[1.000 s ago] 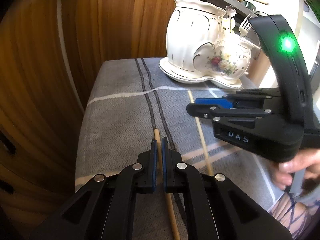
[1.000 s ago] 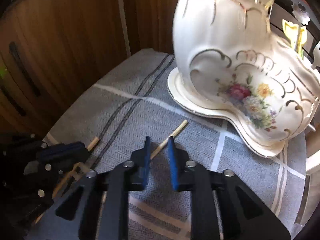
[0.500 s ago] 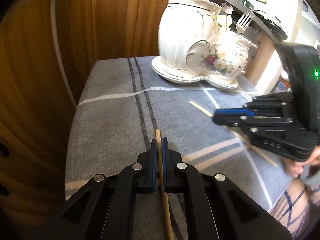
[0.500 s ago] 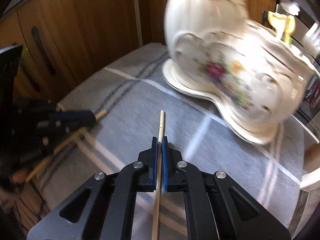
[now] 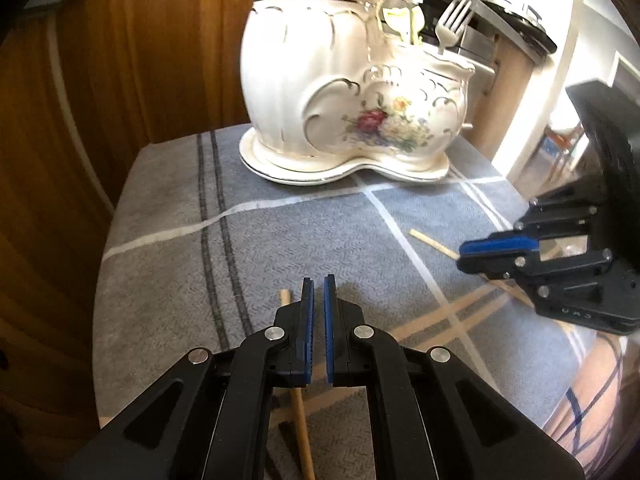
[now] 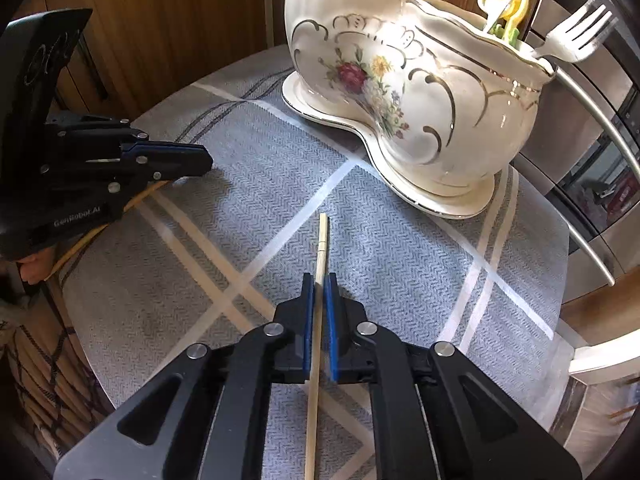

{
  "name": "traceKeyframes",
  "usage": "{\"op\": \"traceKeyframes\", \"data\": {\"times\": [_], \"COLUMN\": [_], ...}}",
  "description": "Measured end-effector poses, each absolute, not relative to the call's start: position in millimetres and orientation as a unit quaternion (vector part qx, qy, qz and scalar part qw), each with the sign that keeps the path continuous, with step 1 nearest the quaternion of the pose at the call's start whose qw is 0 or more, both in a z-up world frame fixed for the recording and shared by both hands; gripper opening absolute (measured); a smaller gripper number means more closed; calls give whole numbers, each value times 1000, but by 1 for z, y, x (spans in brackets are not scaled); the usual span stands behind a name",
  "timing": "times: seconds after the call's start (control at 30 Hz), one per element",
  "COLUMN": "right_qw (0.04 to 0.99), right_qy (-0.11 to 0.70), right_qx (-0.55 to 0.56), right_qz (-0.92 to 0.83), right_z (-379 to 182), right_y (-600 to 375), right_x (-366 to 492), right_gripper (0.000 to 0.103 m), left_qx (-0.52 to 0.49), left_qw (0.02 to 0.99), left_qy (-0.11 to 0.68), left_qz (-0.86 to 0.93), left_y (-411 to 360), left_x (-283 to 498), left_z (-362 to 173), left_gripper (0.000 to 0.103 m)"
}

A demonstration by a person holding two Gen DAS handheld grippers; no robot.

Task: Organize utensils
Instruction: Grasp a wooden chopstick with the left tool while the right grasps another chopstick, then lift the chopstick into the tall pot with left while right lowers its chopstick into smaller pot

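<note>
On the left side of the table point(image 5: 160, 216), which was covered by a grey cloth crossed with pale and dark stripes, the left gripper point(image 5: 317, 300) hung low over the cloth. Its 2 blue-padded fingers stood a narrow gap apart with nothing between them. A darker wooden chopstick point(image 5: 302, 420) lay on the cloth under it, its tip showing just left of the left finger and its shaft running back beneath the gripper body, so it sat beside the gap rather than in it.

Toward the middle and back, a white porcelain utensil holder point(image 5: 320, 92) with gold scrolls and a painted flower bouquet stood on its matching saucer. From its lower right compartment rose a silver fork point(image 6: 576, 42), tines up and tilted outward, and beside it a yellow-green plastic utensil point(image 6: 506, 12) whose kind I could not tell.

To the right, the right gripper point(image 6: 319, 292) held its fingers closed around a pale chopstick point(image 6: 320, 264), which ran straight through the pads, its end pointing toward the holder but well short of the saucer. Whether the stick was lifted off the cloth or resting on it, I could not tell.
</note>
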State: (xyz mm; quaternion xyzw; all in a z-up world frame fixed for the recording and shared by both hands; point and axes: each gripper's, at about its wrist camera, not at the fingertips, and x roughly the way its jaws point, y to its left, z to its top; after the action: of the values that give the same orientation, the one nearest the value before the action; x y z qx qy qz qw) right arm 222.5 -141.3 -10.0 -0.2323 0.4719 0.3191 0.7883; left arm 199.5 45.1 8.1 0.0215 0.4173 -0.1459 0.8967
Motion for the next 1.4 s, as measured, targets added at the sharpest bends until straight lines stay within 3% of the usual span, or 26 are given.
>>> {"op": "traceKeyframes", "data": {"times": [0.03,0.1,0.17,0.27,0.33,0.4,0.5,0.67,0.9,1.1,1.4], "right_qw": [786,782,779,773,768,761,746,726,709,719,735], "right_qy": [473,478,481,487,492,499,512,533,552,537,514], "right_qx": [-236,-240,-242,-239,-240,-244,-253,-264,-268,-271,-252], "right_qz": [319,319,322,329,333,336,342,346,347,349,363], "right_z": [-9,-10,-11,-11,-9,-8,-9,-9,-8,-5,14], "right_y": [-140,-135,-133,-132,-134,-133,-128,-119,-112,-107,-108], "right_x": [224,229,232,237,239,242,248,262,275,273,271], "right_gripper": [6,7,7,7,7,7,7,7,6,4,4], "left_qx": [25,32,39,61,72,80,88,127,158,141,92], "left_qw": [898,900,899,891,882,876,863,832,805,810,834], "left_qy": [416,413,412,428,442,454,478,520,549,547,518], "left_qz": [-143,-139,-142,-142,-145,-142,-135,-142,-158,-160,-168], "left_y": [45,45,46,45,43,43,45,39,30,36,47], "left_x": [199,195,191,189,190,192,197,204,210,210,212], "left_z": [9,12,14,13,10,6,9,12,13,13,26], "left_gripper": [14,43,57,58,56,41,26,25,14,5,5]}}
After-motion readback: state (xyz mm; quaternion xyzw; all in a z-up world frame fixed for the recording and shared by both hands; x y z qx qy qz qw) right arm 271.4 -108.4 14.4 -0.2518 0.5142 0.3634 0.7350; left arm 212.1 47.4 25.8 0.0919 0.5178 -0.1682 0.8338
